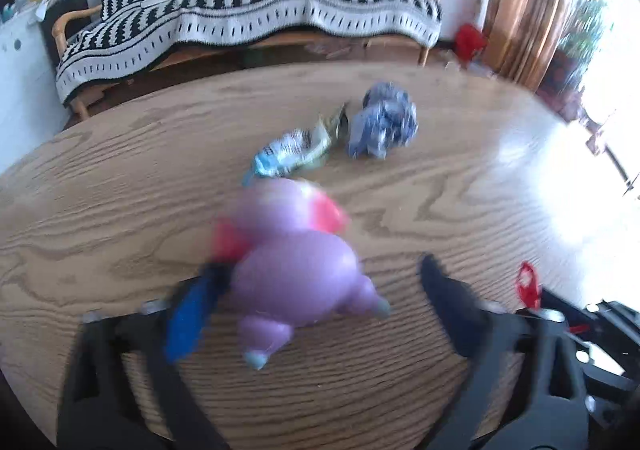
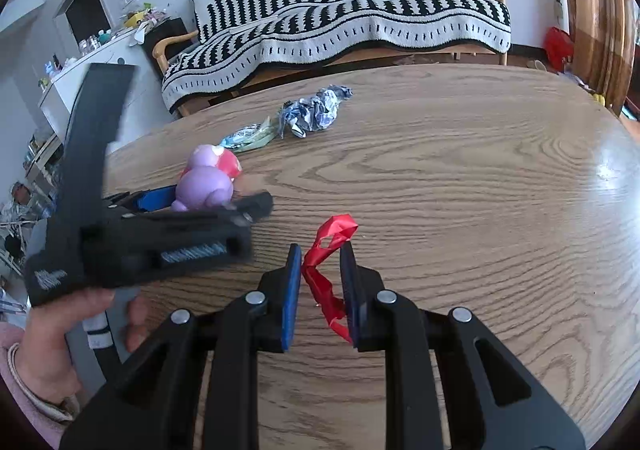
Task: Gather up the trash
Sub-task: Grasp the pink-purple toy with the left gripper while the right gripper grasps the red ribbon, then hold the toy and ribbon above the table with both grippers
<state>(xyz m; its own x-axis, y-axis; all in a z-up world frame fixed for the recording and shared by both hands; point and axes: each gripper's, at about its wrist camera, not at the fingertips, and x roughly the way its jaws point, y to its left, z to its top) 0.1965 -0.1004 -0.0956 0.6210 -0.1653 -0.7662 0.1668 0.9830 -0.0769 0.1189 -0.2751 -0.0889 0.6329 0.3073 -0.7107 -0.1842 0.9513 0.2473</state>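
Left wrist: purple toy [image 1: 296, 270] motion-blurred within wide-spread left gripper [image 1: 324, 270]; right gripper [image 2: 321, 254] part-closed around red wrapper [image 2: 326, 270].

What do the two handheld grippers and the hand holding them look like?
Both grippers are black plastic linkages with silver pivot pins. The right gripper has flat blue finger pads; the left gripper shows a blue pad too. Its body carries an exposed metal spring and small white lettering. The bare hand wears a pink sleeve.
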